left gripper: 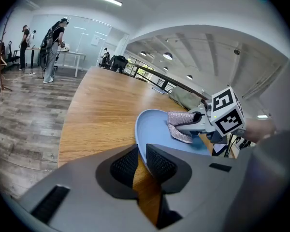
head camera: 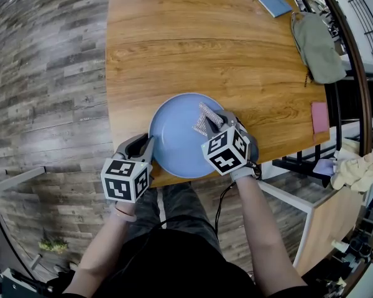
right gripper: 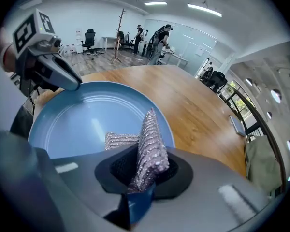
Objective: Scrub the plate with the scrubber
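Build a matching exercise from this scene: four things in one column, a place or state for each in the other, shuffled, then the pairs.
1 plate
2 scrubber
3 blue book
4 left tool

A at the table's far end
B shut on the plate's rim
C pinched in the right tool
D light blue, at the table's near edge

Pairs: 1-D, 2-C, 3-A, 4-B

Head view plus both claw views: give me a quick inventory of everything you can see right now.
table: 1, brown wood, centre
plate: 1, blue, table's near edge
scrubber: 1, silvery mesh, over the plate
notebook: 1, blue, far edge
bag: 1, grey-green, right edge
pad: 1, pink, right edge, nearer
rags: pile, cream, off the table, right
left claw: 1, grey, shut on plate rim
right claw: 1, grey, shut on scrubber
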Demonstrator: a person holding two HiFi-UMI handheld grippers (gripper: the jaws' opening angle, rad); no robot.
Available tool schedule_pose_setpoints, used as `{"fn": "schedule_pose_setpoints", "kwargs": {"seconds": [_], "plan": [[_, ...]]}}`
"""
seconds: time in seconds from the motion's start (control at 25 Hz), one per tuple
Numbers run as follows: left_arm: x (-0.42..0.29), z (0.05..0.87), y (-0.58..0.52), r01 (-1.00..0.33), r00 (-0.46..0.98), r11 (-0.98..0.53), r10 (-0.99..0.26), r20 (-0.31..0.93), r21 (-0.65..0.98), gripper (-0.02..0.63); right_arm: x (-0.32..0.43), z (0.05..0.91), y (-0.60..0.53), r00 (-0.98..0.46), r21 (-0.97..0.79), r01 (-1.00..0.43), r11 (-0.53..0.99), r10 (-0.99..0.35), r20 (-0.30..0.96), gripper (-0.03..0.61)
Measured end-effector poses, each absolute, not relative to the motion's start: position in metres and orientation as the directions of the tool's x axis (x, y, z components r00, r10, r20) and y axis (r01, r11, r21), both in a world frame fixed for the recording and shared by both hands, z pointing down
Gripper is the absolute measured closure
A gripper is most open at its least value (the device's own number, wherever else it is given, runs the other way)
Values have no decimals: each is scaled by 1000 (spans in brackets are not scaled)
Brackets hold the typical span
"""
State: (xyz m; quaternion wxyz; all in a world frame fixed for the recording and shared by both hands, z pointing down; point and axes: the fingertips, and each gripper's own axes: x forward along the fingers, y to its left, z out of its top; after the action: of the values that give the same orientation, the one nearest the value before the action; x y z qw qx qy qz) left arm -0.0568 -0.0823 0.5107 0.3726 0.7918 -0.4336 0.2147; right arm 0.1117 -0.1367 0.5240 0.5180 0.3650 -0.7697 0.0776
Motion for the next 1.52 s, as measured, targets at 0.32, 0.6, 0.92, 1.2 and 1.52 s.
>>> {"fn": "schedule_pose_setpoints", "kwargs": {"seconds": [0.32,0.6,0.92,1.2,1.52], "plan": [[-56,511,-83,-842,539,-362,-516,666,401,568,100,525,-84,-232,167,-603,780,-373,898,517],[-56,510,-82,-841,540,-368,-512,668,397,568,41,526,-60,-369,47,-528,848,-279,886,515],[-55,510,-82,-843,536,-368,-514,670,392,568,5,526,-104,-430,99,-493,864,-341,836,512],[-55,510,-82,-845,533,-362,-518,669,393,568,32,524,-145,-363,180,-565,805,-439,822,514],[-57,510,-82,-846,533,-356,-522,666,397,568,95,523,-147,-240,227,-670,707,-495,835,514]]}}
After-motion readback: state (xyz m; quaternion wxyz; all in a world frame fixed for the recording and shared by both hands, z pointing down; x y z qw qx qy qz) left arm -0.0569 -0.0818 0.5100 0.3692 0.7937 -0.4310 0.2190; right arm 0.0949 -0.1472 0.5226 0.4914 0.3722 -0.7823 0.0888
